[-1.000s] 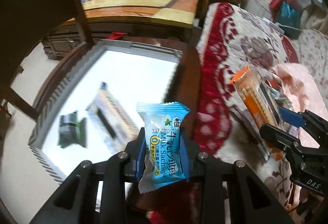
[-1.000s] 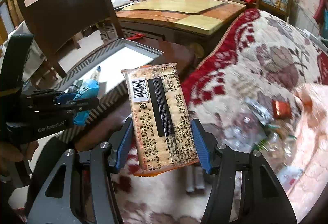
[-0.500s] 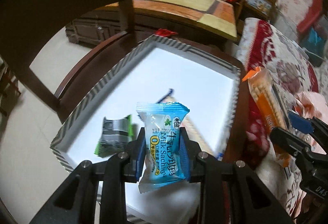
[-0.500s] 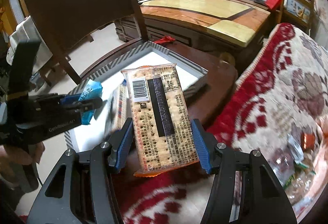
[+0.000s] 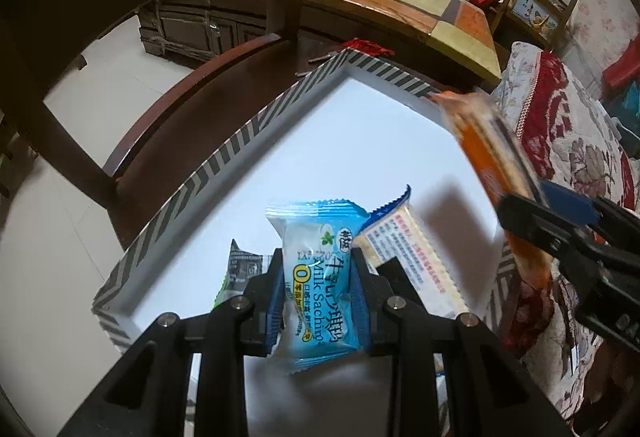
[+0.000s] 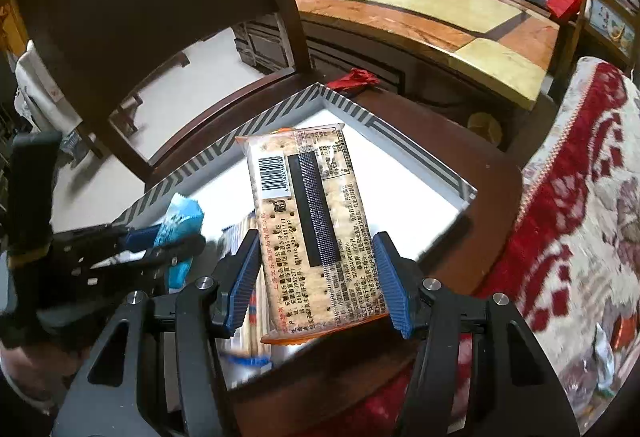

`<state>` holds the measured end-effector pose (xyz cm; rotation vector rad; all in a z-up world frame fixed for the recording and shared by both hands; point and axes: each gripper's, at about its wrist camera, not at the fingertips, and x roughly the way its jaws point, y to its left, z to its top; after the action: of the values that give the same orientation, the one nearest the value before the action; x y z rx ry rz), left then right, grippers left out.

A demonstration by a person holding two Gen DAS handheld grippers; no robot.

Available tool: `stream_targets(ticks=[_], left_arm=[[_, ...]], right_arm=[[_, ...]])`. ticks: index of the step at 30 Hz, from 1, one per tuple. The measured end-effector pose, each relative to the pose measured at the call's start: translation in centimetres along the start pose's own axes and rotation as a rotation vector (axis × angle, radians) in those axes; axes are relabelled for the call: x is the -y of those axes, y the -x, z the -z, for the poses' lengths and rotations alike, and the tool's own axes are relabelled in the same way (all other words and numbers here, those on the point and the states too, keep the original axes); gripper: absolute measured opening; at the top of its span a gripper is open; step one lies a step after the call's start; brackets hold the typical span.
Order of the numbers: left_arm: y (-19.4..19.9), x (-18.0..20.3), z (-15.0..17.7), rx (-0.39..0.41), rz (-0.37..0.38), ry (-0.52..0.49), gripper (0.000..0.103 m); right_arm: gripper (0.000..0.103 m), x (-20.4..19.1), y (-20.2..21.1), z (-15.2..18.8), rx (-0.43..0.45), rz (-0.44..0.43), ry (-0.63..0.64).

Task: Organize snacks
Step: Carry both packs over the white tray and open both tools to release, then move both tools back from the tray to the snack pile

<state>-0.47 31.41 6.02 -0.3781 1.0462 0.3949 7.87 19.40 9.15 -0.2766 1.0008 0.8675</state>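
Left wrist view: a white tray (image 5: 256, 141) with a striped rim sits on a dark wooden chair seat (image 5: 192, 117), beside a red floral blanket (image 5: 560, 141); a long wooden counter (image 5: 392, 5) stands behind. Left gripper (image 5: 318, 297), angled downward over the tray, clamps a blue milk snack (image 5: 320, 277). Right gripper (image 6: 316, 277), likewise tilted down, grips a cracker pack (image 6: 312, 229), barcode side up. Two packets (image 5: 416, 257) lie in the tray.

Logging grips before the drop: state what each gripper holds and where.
Left gripper clamps the blue milk snack packet across its middle. Right gripper clamps the orange cracker pack by its long side edges, lower half.
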Motion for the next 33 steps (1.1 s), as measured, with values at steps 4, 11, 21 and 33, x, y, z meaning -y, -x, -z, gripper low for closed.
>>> stream_targets(ticks=[4,11,21,33], left_arm=[[-0.6,0.1,-0.2,-0.003,-0.009,-0.002,0.032],[-1.6,0.2,-0.5,-0.012,-0.017,0.003,0.032],[-1.4,0.1,-0.3,0.016,-0.035,0.007,0.038],[2.0,1.0,1.2,0.107,0.002,0.017,0.076]], right_arm=[[0.056,-0.2,-2.4,-0.8,-0.036,0.003,0.010],[0.056,-0.1,-5.2,-0.7,-0.086,0.004,-0.004],[0.056,1.8,-5.0,0.1,-0.070,-0.093,-0.175],[0.057,2.0,2.1,3.6,0.026,-0.094,-0.153]])
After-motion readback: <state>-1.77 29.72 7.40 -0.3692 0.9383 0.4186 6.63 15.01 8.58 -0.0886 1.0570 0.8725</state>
